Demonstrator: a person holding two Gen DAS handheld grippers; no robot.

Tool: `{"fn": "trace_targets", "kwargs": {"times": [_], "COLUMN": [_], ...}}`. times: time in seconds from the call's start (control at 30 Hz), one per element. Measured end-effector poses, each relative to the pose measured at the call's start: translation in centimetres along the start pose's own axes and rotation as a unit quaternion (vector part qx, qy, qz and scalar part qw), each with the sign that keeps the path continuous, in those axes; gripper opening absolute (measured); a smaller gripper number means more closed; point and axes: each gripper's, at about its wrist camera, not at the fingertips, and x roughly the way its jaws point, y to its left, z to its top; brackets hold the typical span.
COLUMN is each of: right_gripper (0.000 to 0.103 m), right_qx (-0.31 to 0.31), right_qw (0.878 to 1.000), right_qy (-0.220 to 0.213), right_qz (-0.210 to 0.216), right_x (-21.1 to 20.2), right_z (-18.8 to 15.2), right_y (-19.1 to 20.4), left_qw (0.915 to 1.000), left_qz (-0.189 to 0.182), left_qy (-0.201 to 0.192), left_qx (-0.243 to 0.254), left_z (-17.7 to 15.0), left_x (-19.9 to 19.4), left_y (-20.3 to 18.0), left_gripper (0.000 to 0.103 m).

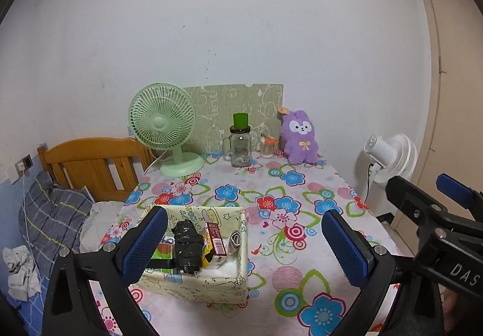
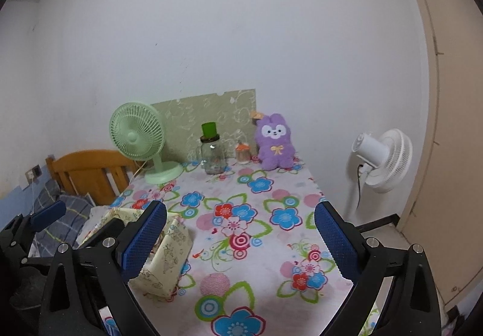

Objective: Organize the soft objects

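Observation:
A purple plush bunny [image 1: 299,138] sits upright at the far right of the flowered table, against the wall; it also shows in the right wrist view [image 2: 275,141]. A pale yellow fabric storage box [image 1: 196,284] stands near the table's front left, holding a black bundle [image 1: 187,245], a red carton and small items; its side shows in the right wrist view [image 2: 169,257]. My left gripper [image 1: 244,242] is open and empty, hovering over the box's right edge. My right gripper [image 2: 238,241] is open and empty above the table's middle, to the right of the box.
A green desk fan [image 1: 164,128], a glass jar mug with a green lid [image 1: 240,143] and a small jar of cotton swabs [image 1: 268,147] line the back edge. A white standing fan [image 1: 389,158] is beyond the right edge. A bed with wooden headboard [image 1: 90,164] lies left.

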Motion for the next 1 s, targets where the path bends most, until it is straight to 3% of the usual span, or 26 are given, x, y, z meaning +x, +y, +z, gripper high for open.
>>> {"fn": "trace_targets", "kwargs": {"times": [1.0], "right_gripper": [0.101], "right_qx": [-0.001], "right_qw": [1.0], "right_qy": [-0.006], "right_qz": [-0.008], "right_x": [-1.6], "right_z": [-0.7], "right_y": [0.2], "left_qw": [0.9999], "left_qz": [0.004], "left_qy": [-0.003], "left_qx": [-0.016], "left_z": [-0.9], "left_x": [-1.2], "left_y": [0.8], "left_gripper": [0.103]}}
